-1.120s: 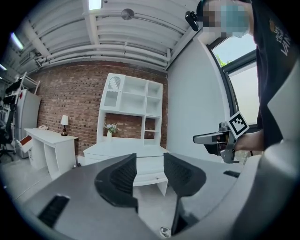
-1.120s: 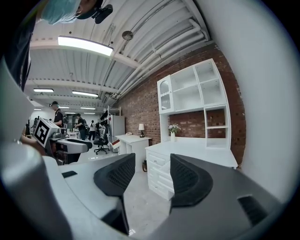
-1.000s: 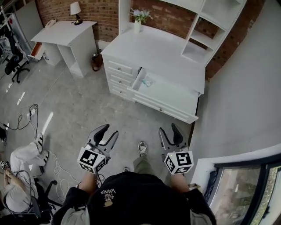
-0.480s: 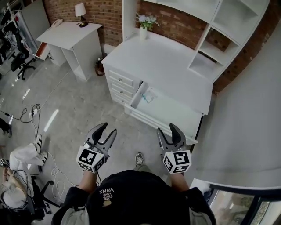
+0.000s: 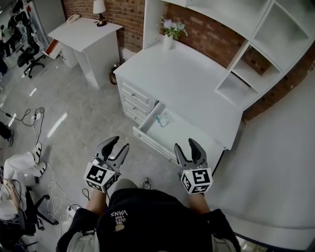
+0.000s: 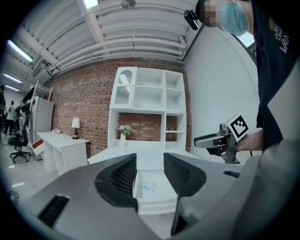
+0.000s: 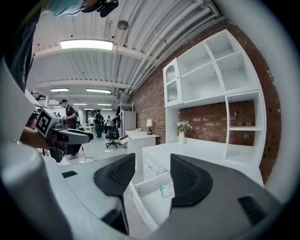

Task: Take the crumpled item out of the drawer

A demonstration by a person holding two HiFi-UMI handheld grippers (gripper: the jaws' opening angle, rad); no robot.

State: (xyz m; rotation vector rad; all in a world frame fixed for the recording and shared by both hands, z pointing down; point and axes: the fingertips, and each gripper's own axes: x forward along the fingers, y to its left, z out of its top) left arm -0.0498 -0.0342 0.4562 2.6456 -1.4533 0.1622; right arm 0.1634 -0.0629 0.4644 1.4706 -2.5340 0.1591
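A white desk unit has its wide top drawer [image 5: 187,135] pulled out. A crumpled pale item with a blue patch [image 5: 164,118] lies at the drawer's left end; it also shows as the crumpled item [image 6: 148,184] in the left gripper view and the crumpled item [image 7: 166,190] in the right gripper view. My left gripper [image 5: 117,147] stands open over the floor, short of the drawer front. My right gripper [image 5: 189,149] is open near the drawer's front edge. Both hold nothing and are well apart from the item.
A vase with flowers [image 5: 170,35] stands on the desk top [image 5: 187,83] under white shelves [image 5: 256,54]. A smaller white desk with a lamp [image 5: 100,8] stands left. Cables [image 5: 29,123] and a person's legs [image 5: 19,165] lie on the floor at left.
The view has moved closer to the desk; the open drawer now sits nearer both grippers. The grippers stay open and empty.
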